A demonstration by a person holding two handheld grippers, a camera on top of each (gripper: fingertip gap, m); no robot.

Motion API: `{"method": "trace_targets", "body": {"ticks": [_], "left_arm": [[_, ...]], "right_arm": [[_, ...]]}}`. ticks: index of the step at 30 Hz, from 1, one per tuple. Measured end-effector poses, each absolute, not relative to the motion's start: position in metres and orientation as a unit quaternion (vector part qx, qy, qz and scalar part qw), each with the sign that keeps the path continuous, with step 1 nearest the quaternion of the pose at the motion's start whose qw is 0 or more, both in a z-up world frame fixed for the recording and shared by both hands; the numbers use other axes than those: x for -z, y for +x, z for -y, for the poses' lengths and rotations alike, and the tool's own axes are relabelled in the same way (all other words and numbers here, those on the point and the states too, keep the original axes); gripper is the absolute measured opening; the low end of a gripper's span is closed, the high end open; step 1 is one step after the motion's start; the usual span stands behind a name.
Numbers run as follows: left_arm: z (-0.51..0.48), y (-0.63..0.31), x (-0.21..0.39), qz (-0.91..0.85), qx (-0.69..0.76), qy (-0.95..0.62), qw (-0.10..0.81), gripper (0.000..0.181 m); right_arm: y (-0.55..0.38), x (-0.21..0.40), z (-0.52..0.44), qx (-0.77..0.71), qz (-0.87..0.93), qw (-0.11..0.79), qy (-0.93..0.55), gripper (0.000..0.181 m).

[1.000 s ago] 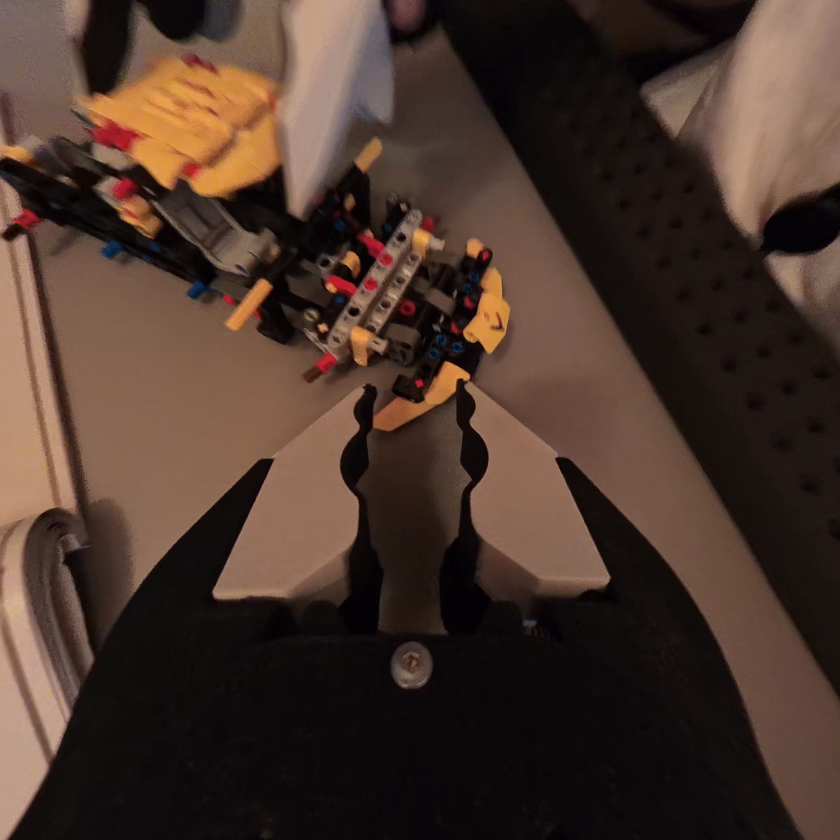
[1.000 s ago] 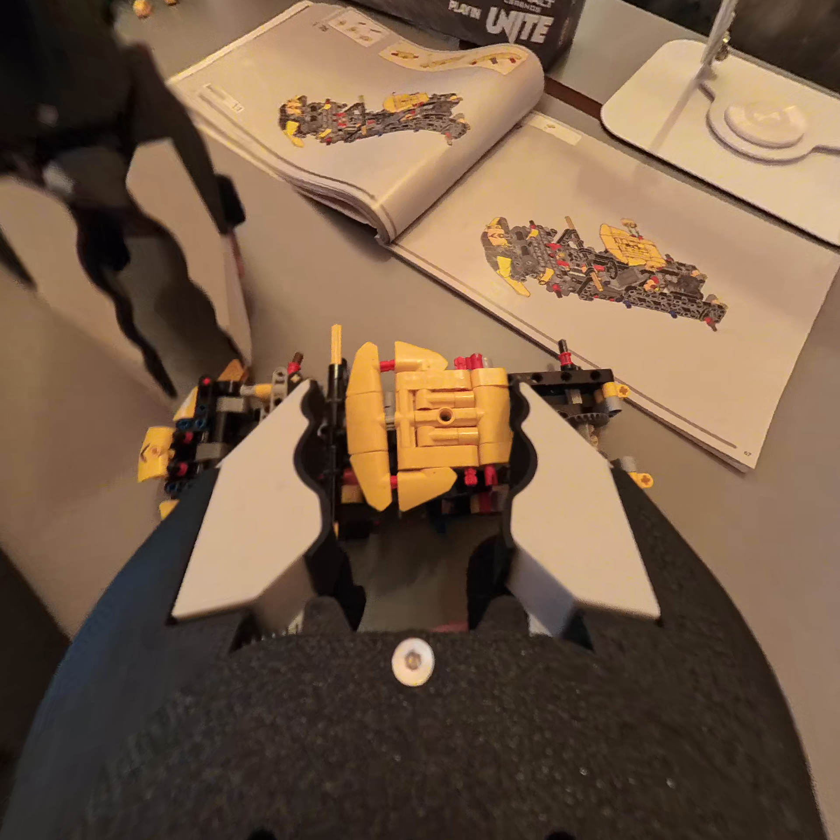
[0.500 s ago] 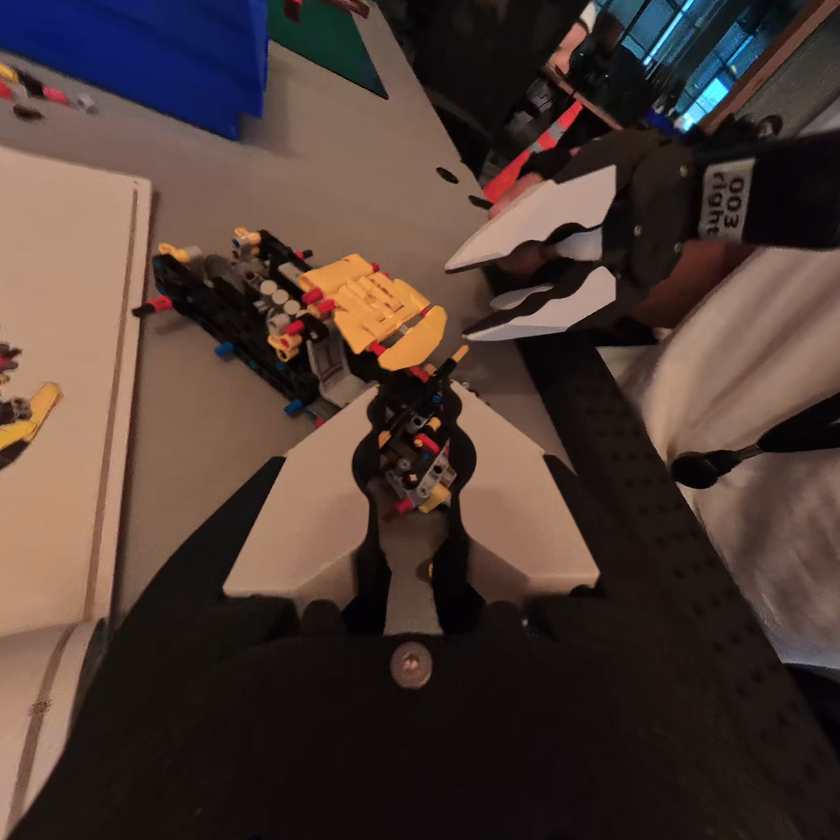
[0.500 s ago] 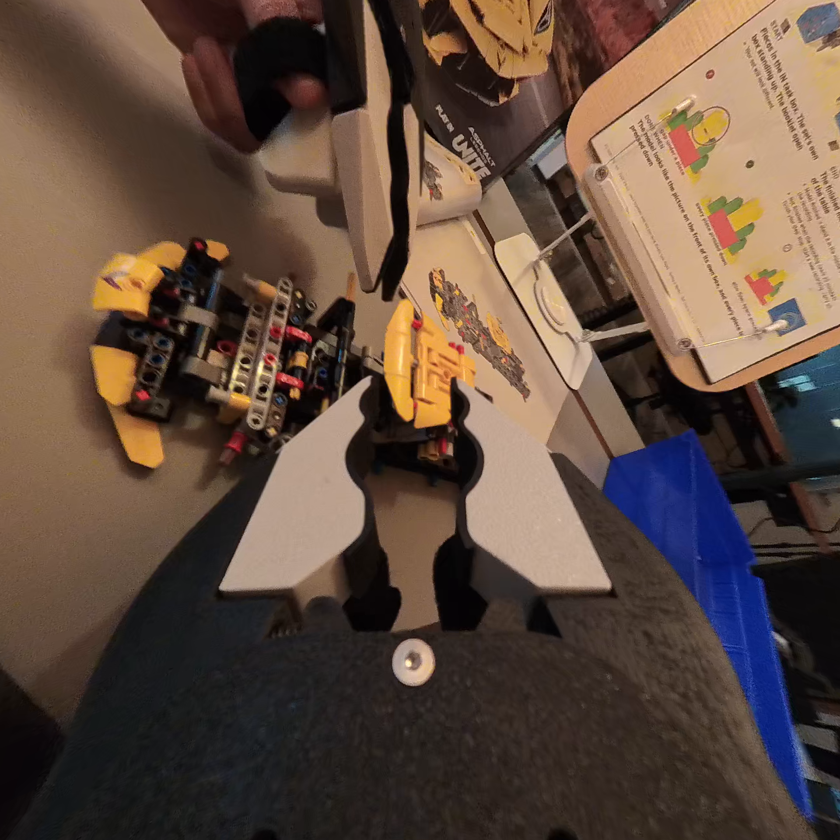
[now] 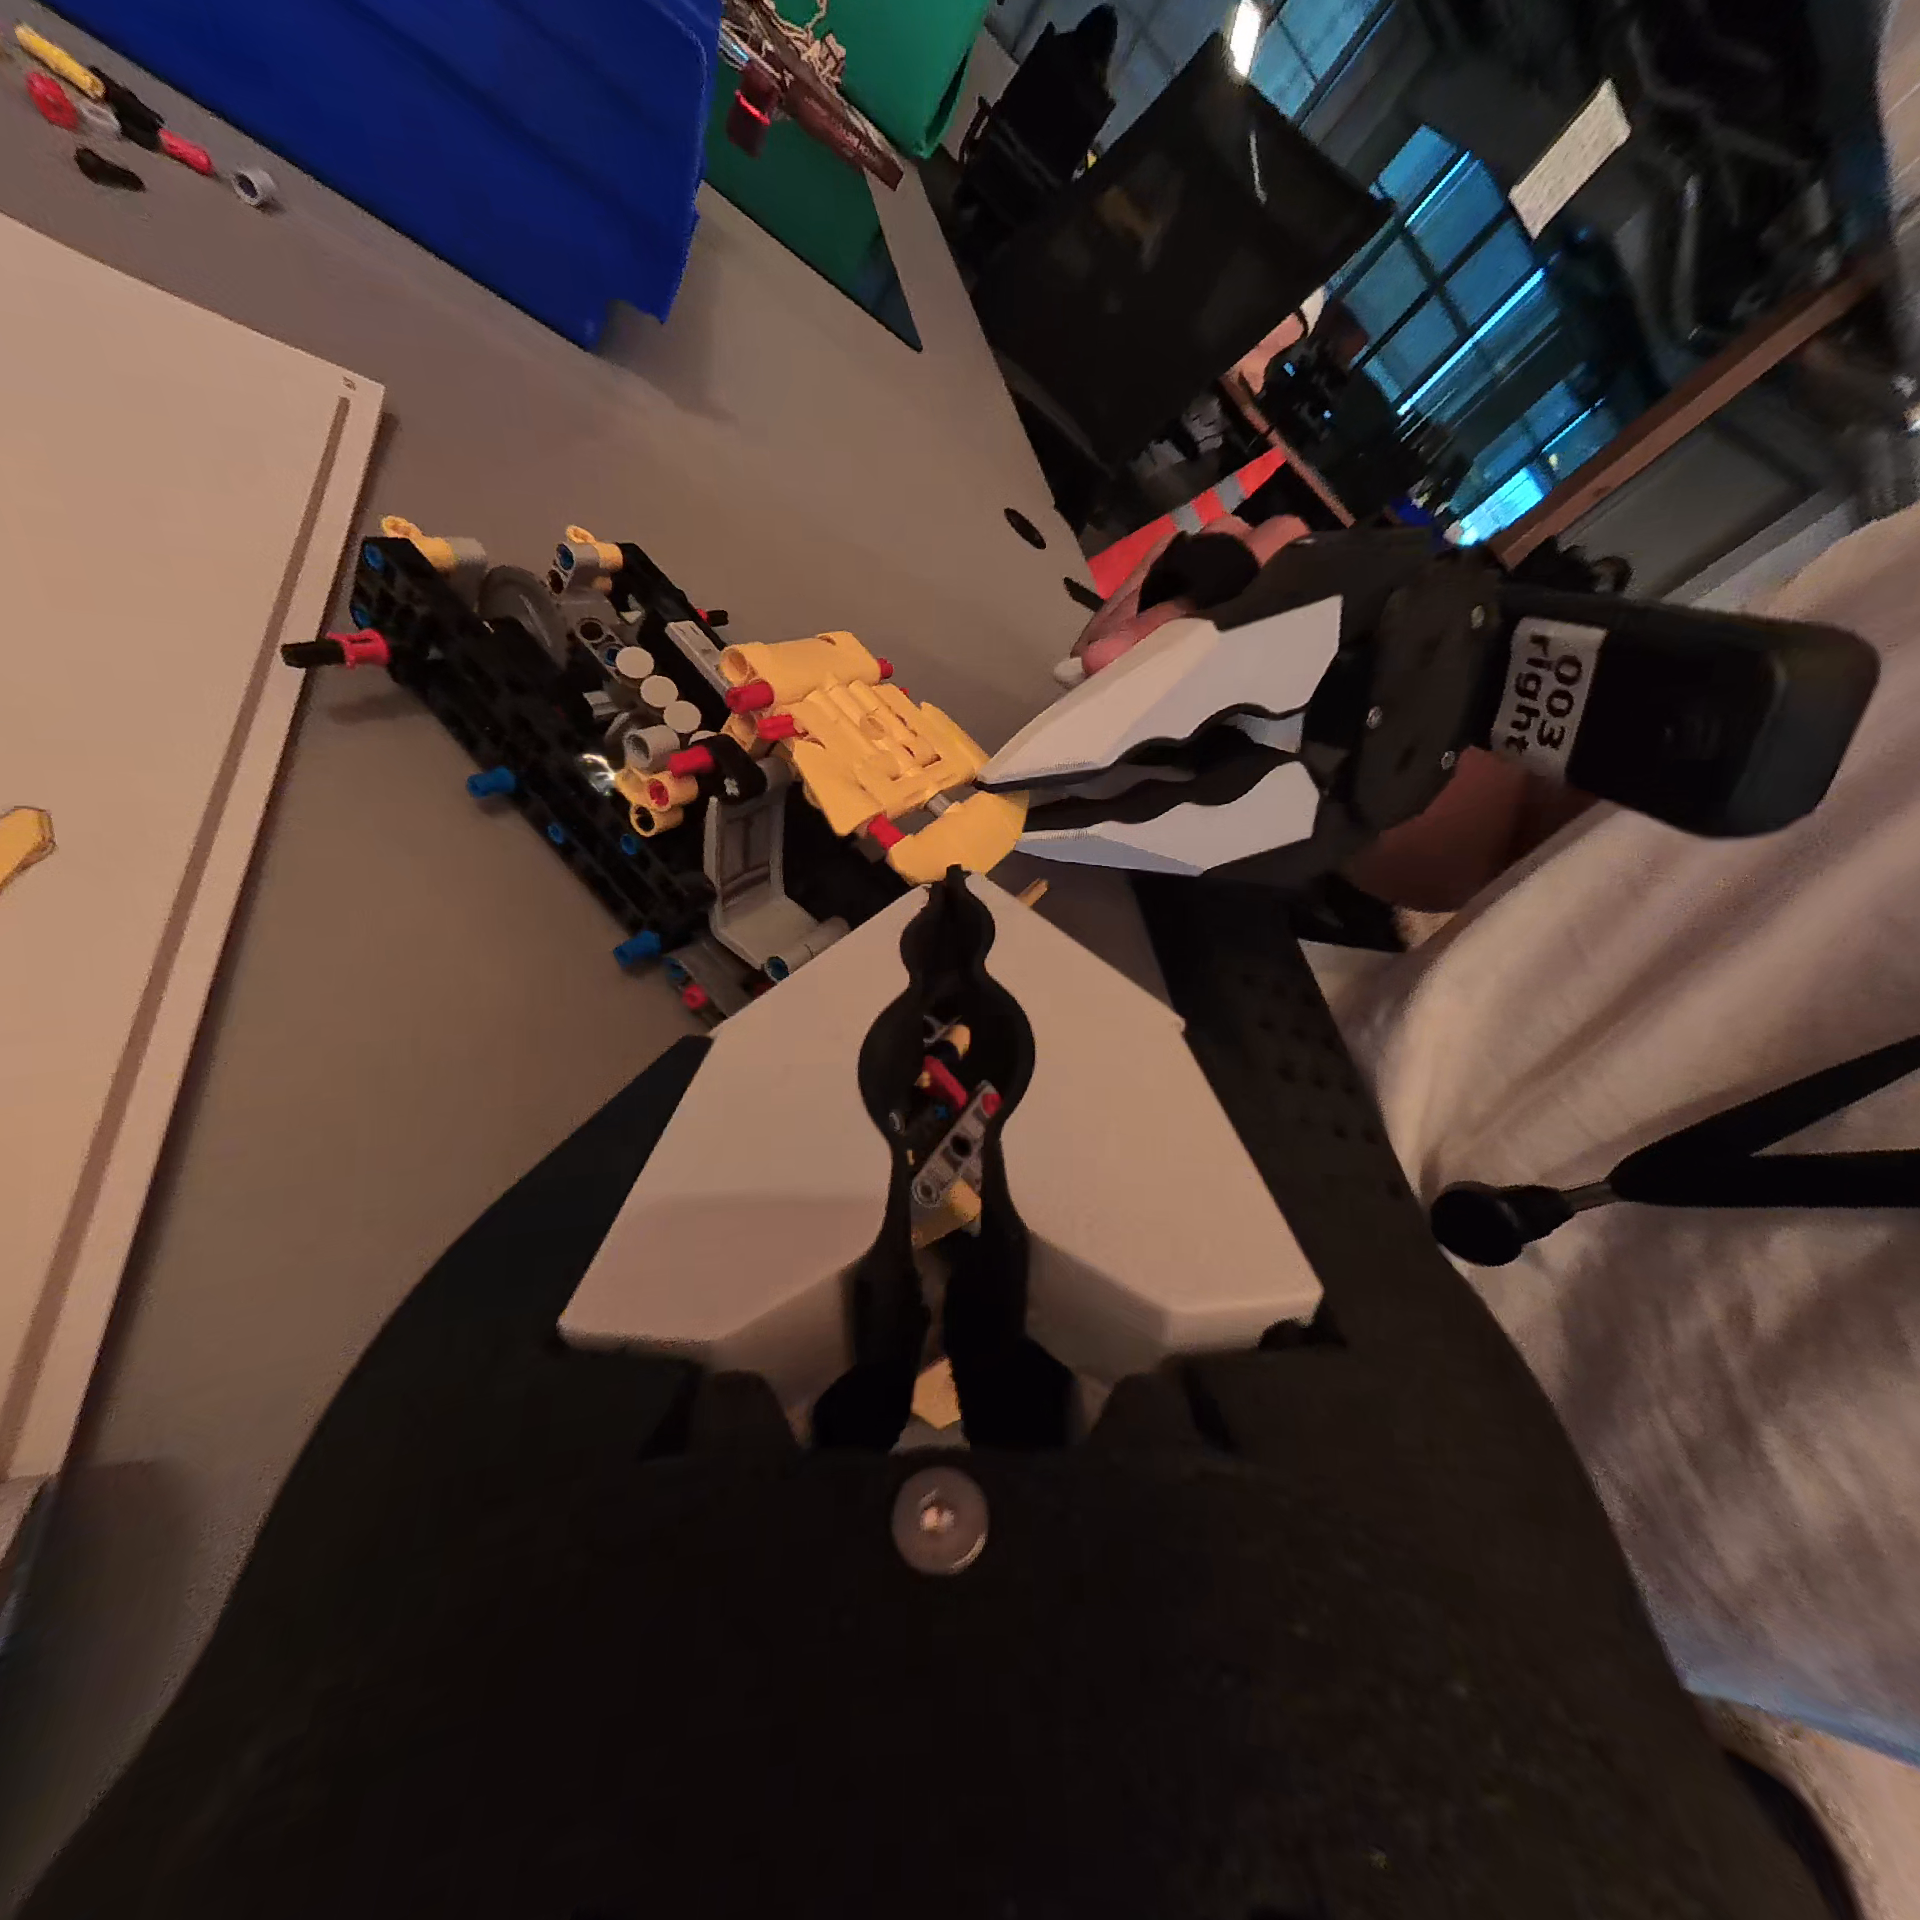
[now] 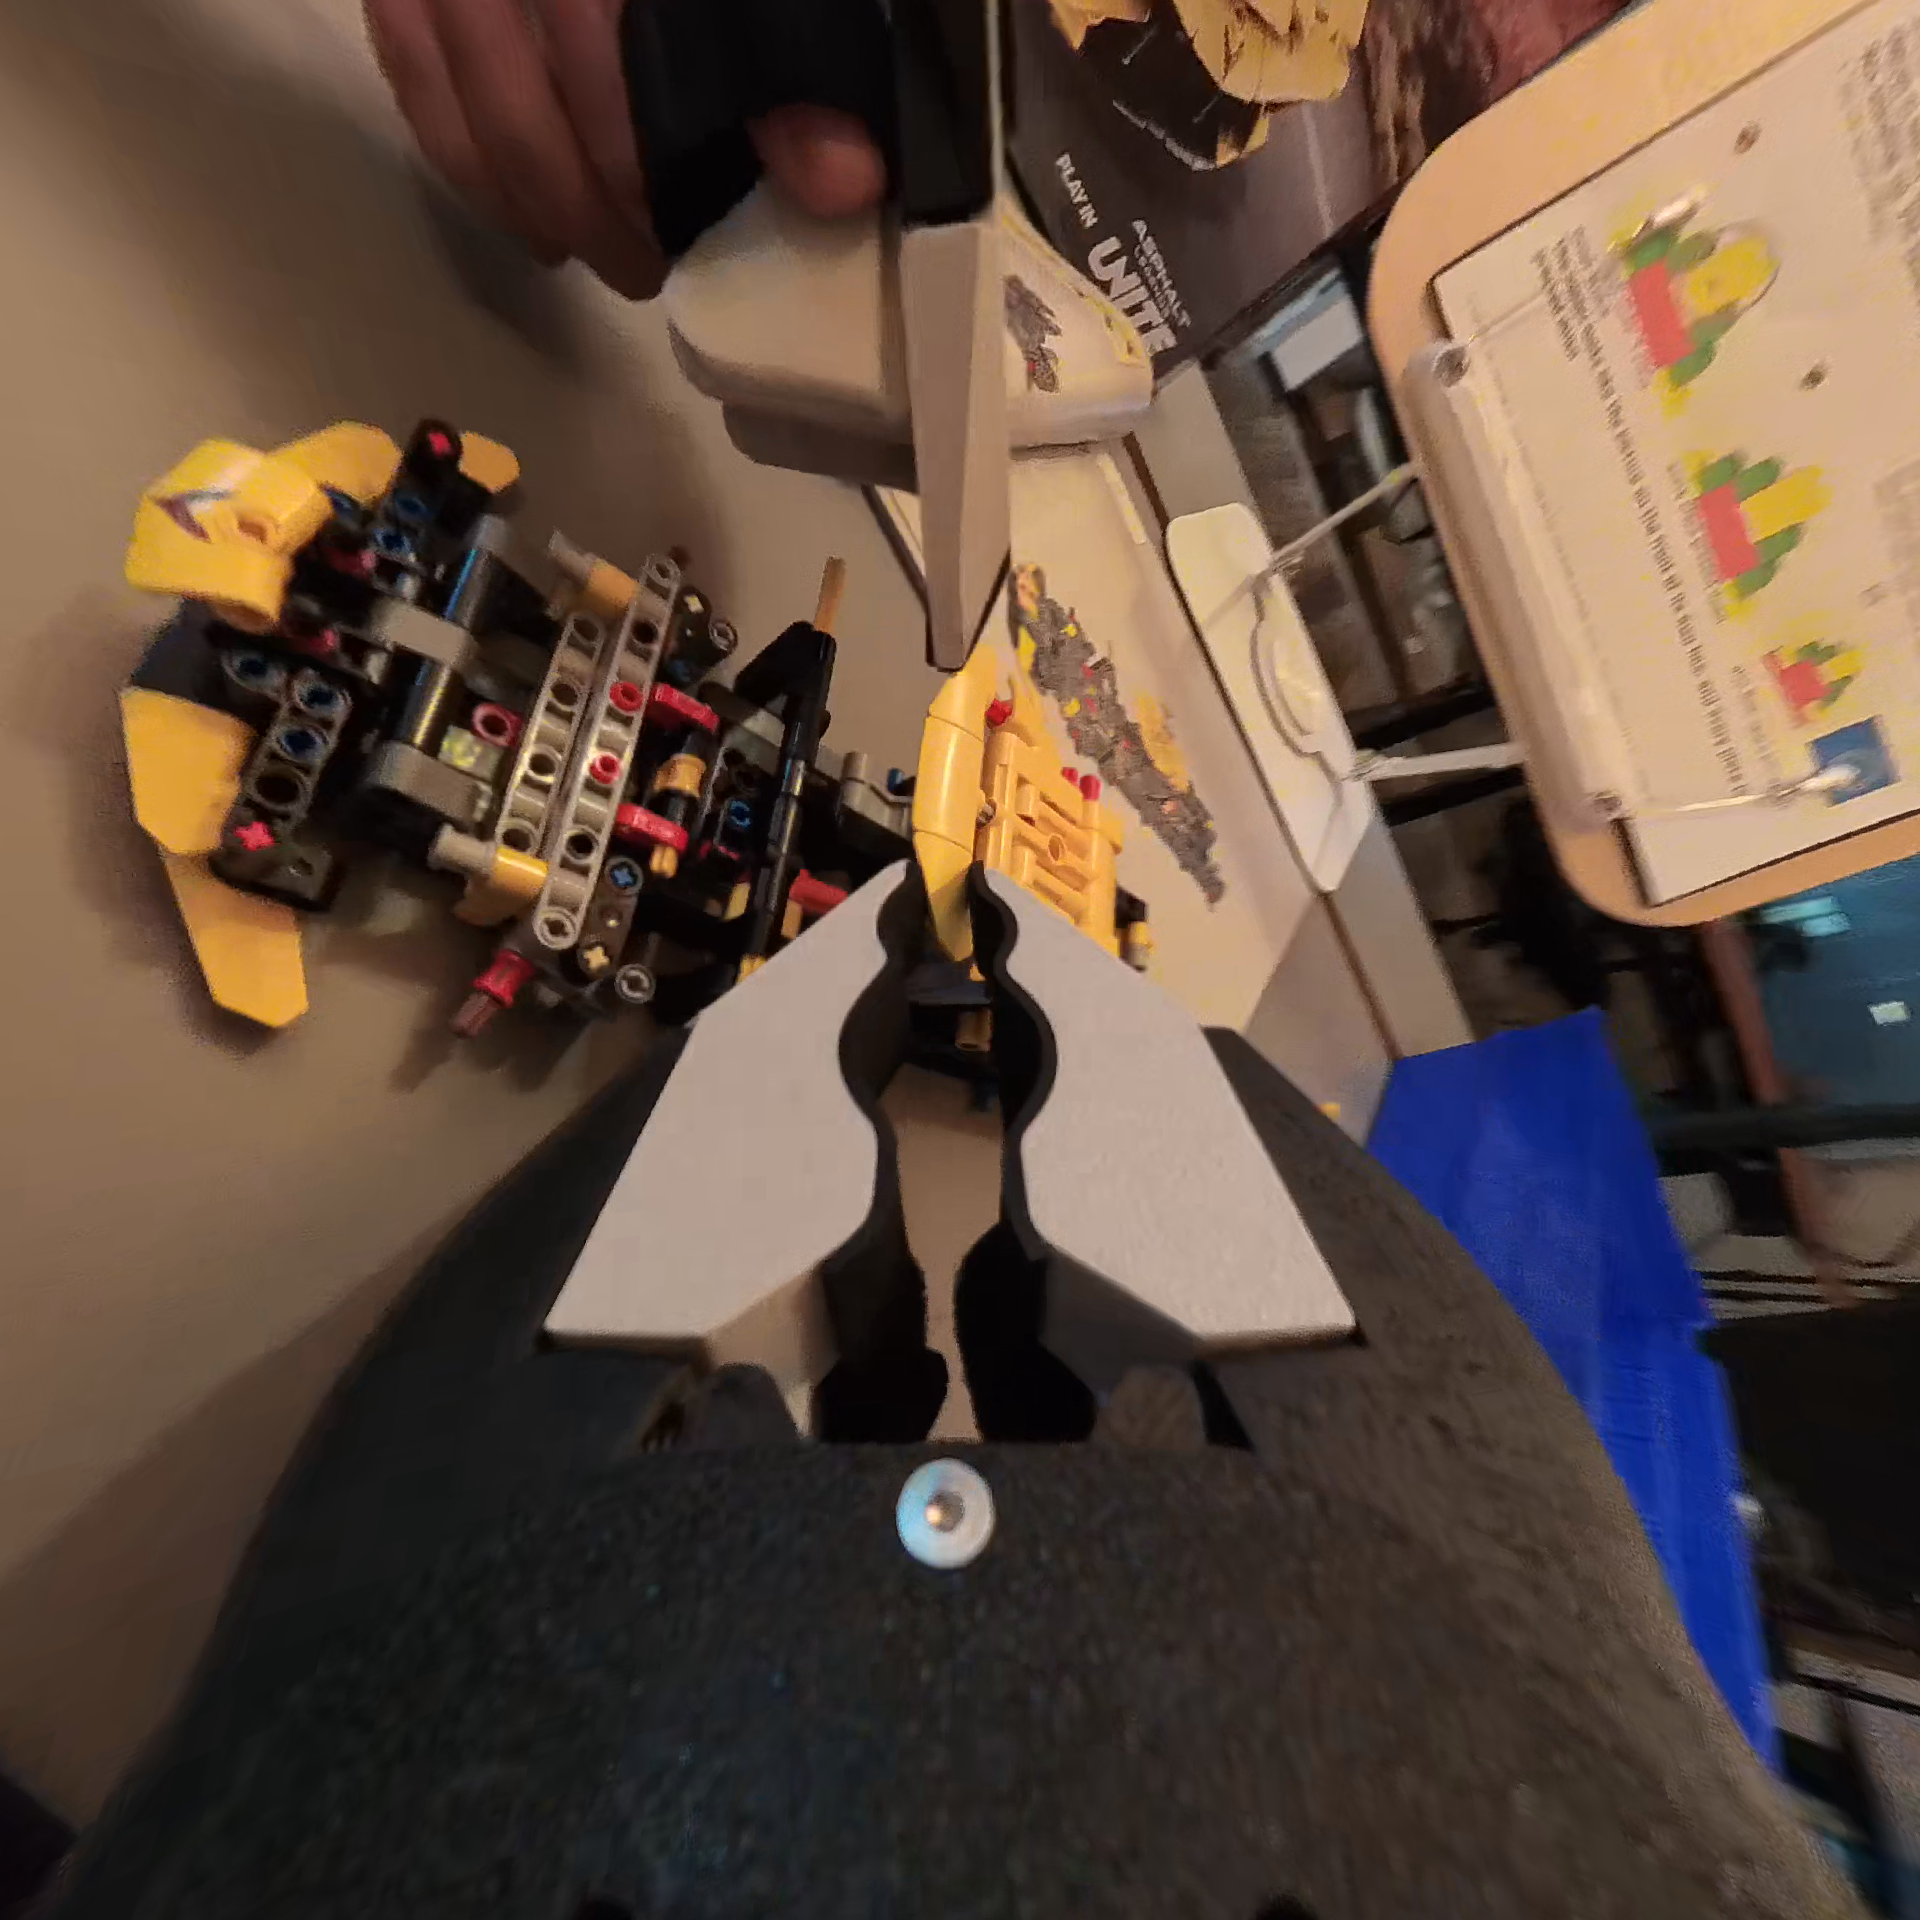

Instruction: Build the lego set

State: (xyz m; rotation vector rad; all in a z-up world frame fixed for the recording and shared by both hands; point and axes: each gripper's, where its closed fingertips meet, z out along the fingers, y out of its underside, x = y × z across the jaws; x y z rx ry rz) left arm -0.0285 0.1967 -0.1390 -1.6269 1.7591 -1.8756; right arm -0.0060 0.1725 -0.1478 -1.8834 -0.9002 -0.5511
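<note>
A blue bin [image 5: 436, 135] stands at the upper left of the left wrist view; its contents are hidden. Loose small parts [image 5: 114, 114] lie beside it on the tabletop [image 5: 790, 416]. The lego model [image 5: 644, 748] lies mid-frame beside the open instruction booklet [image 5: 135, 582]. The left gripper [image 5: 951, 904] has its fingers closed at the tips, with model parts showing between them. The right gripper [image 6: 943, 883] has its fingers clenched on the model's yellow panel [image 6: 951, 769]. A sign on a stand [image 6: 1662, 436] fills the upper right.
</note>
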Motion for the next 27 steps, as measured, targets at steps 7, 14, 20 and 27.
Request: {"method": "trace_targets", "body": {"ticks": [7,14,20,27], "left_arm": [[-0.205,-0.031,0.139,-0.602,0.587,-0.534,0.087,0.002],[-0.2,-0.031,0.15,-0.558,0.583,-0.589,0.033,0.014],[-0.198,-0.029,0.145,-0.475,0.611,-0.633,0.01,0.018],[-0.2,-0.022,0.145,-0.385,0.633,-0.672,-0.013,0.015]], "right_arm": [[-0.006,0.148,-0.174,0.192,0.342,0.46,-0.797,0.008],[-0.012,0.152,-0.169,0.154,0.338,0.459,-0.807,0.021],[-0.009,0.112,-0.177,-0.05,0.217,0.515,-0.828,0.065],[0.028,0.127,-0.216,-0.341,0.227,0.413,-0.813,0.035]]}}
